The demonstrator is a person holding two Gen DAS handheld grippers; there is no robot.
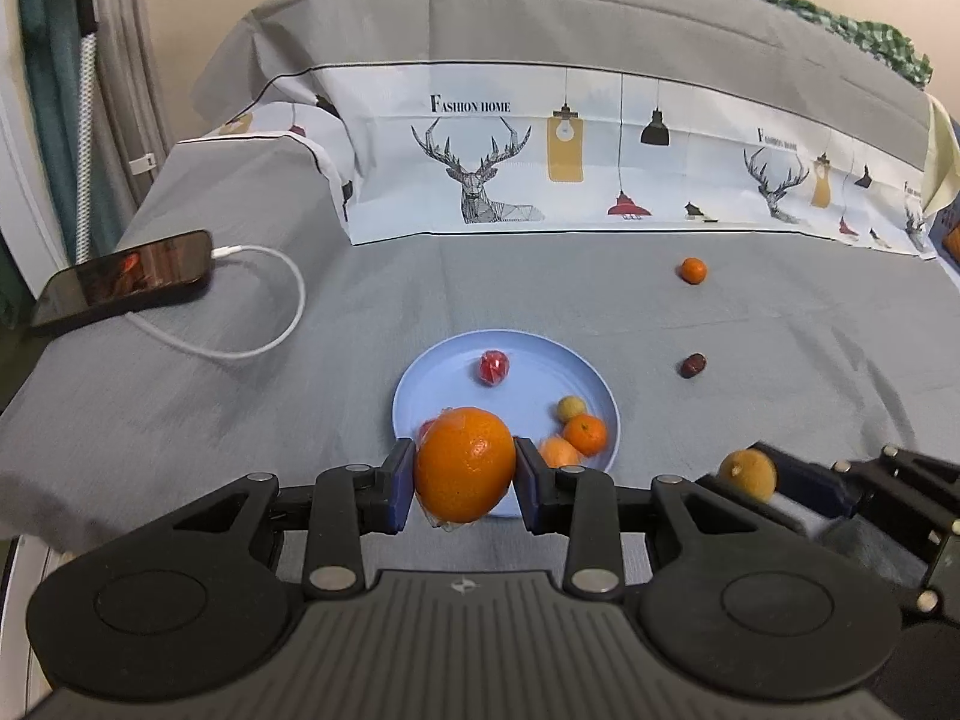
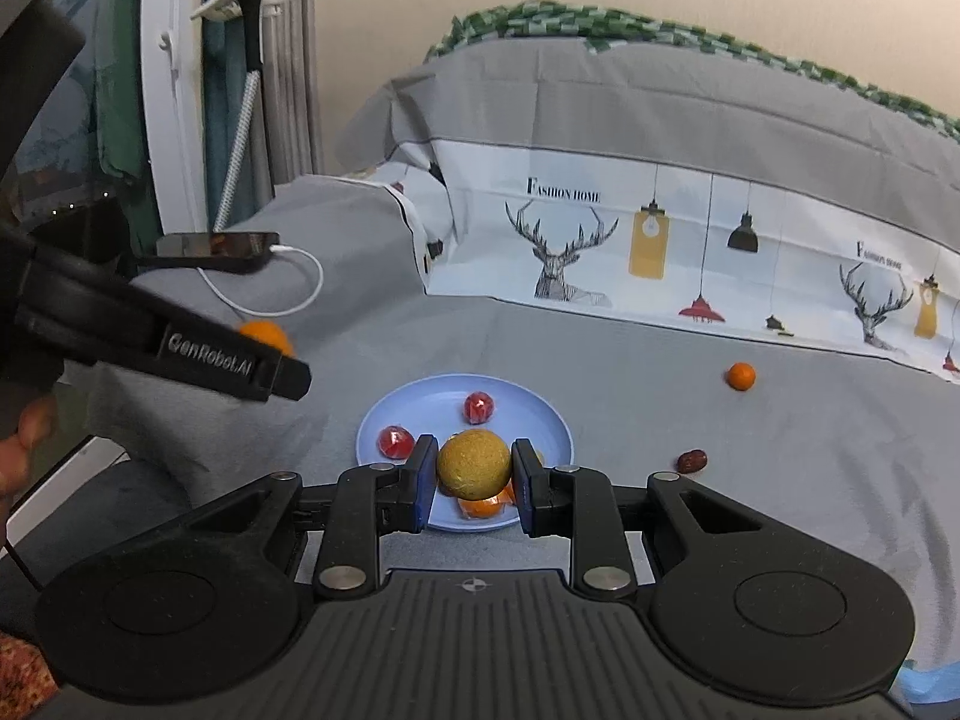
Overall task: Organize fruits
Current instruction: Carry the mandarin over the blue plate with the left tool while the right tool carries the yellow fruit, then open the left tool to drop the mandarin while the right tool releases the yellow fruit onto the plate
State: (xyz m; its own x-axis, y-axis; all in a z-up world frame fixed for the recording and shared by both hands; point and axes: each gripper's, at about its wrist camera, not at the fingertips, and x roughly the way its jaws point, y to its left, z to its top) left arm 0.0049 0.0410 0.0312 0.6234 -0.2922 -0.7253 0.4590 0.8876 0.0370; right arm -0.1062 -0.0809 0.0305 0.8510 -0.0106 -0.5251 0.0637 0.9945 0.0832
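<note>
My left gripper (image 1: 465, 483) is shut on a large orange (image 1: 465, 465) wrapped in clear film, held over the near rim of the blue plate (image 1: 534, 360). My right gripper (image 2: 471, 468) is shut on a round yellow-brown fruit (image 2: 474, 462) above the near part of the same plate (image 2: 432, 402). On the plate lie a red wrapped fruit (image 1: 494, 367), a small yellow fruit (image 1: 570, 408) and tangerines (image 1: 585, 435). In the left wrist view the right gripper (image 1: 774, 480) shows at the lower right with its fruit (image 1: 747, 471).
A small tangerine (image 1: 693, 270) and a dark red date (image 1: 693, 365) lie loose on the grey bedcover right of the plate. A phone (image 1: 129, 282) with a white cable (image 1: 282, 312) rests at the left. A printed pillow (image 1: 540, 150) lines the back.
</note>
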